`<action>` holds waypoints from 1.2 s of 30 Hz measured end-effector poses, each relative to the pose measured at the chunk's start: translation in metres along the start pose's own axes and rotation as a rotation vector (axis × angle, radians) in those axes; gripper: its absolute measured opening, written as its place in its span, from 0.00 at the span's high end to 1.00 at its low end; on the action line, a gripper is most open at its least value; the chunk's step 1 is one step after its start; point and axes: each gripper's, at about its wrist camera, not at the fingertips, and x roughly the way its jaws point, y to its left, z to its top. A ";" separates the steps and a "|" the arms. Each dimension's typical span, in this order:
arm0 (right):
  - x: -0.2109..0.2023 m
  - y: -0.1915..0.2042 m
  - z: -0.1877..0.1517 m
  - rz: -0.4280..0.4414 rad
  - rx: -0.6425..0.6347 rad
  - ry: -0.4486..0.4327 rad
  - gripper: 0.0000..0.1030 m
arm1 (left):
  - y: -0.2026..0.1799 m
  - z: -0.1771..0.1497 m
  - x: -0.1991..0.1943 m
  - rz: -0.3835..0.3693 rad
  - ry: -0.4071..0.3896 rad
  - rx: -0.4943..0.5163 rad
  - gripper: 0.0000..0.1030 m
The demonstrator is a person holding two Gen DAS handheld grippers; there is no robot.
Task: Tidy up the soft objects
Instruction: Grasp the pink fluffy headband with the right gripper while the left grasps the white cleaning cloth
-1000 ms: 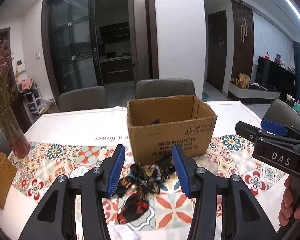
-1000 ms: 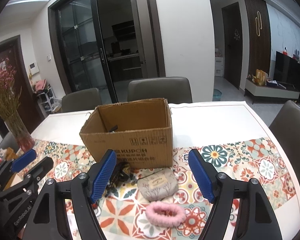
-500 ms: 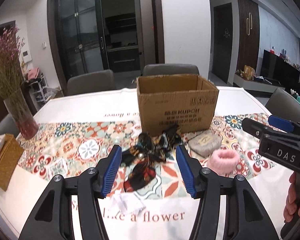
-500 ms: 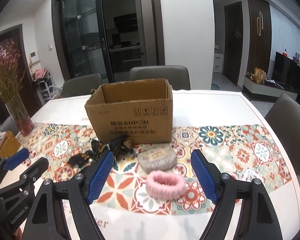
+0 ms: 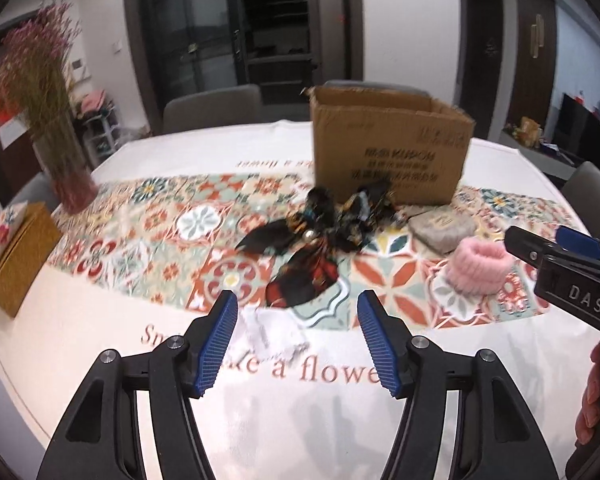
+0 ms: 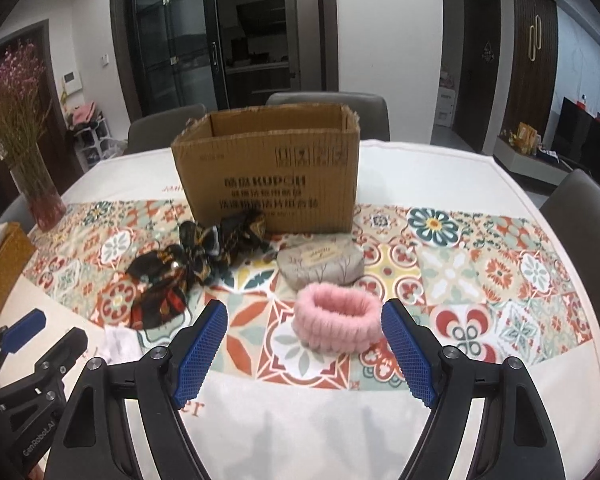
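Note:
An open cardboard box [image 5: 388,152] [image 6: 272,176] stands on the patterned table runner. In front of it lie a dark patterned scarf [image 5: 312,248] [image 6: 188,268], a grey pouch [image 5: 442,228] [image 6: 320,264] and a pink fuzzy headband [image 5: 480,266] [image 6: 336,316]. A small white cloth [image 5: 268,330] [image 6: 118,340] lies near the table's front. My left gripper [image 5: 294,338] is open and empty, above the white cloth. My right gripper [image 6: 304,354] is open and empty, just short of the headband.
A vase of pink dried flowers [image 5: 56,120] [image 6: 24,144] and a yellow tissue box [image 5: 16,248] [image 6: 0,264] stand at the left. Grey chairs [image 6: 328,112] surround the table. The white tablecloth [image 6: 440,184] reaches the table edges.
Both grippers have pulled back from the box toward the table's front edge. The soft objects now sit farther ahead. Both stay open and empty.

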 end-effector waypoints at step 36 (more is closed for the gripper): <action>0.114 -0.012 -0.036 -0.168 0.060 0.079 0.22 | 0.012 -0.042 0.114 0.175 0.115 -0.158 0.29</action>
